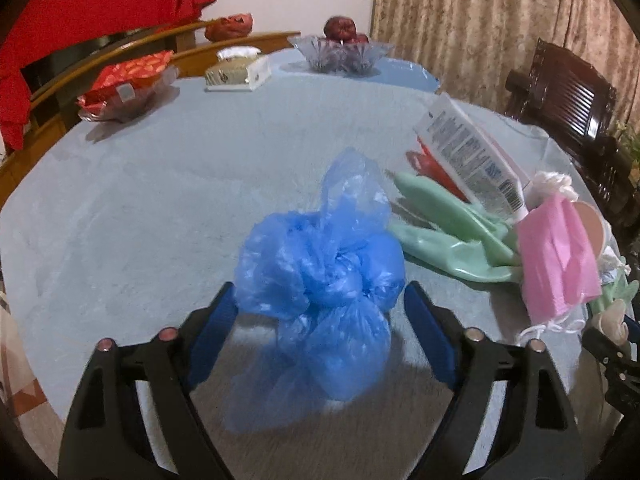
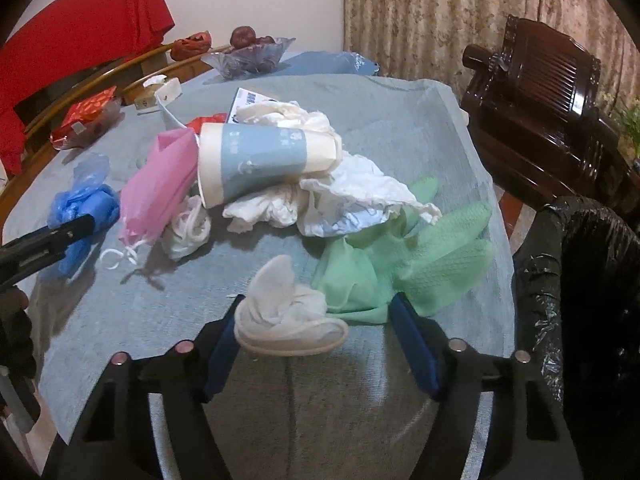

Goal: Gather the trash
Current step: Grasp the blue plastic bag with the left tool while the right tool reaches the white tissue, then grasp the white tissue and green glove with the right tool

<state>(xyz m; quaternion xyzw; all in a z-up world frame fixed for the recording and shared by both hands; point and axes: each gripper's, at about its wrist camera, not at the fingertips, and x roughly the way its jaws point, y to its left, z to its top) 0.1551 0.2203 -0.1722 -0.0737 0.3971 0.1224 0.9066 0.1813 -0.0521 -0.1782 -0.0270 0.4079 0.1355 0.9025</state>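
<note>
Left gripper (image 1: pixel 320 332) fingers straddle the knotted blue bag (image 1: pixel 320 280), not yet pinching; right gripper (image 2: pixel 316 344) fingers stand apart around a white glove (image 2: pixel 284 312). Cup (image 2: pixel 260 160), mask (image 2: pixel 160 188), tissues and green gloves (image 2: pixel 420 252) all remain on the surface (image 2: pixel 160 312); the black-lined bin (image 2: pixel 592 280) waits alongside
</note>
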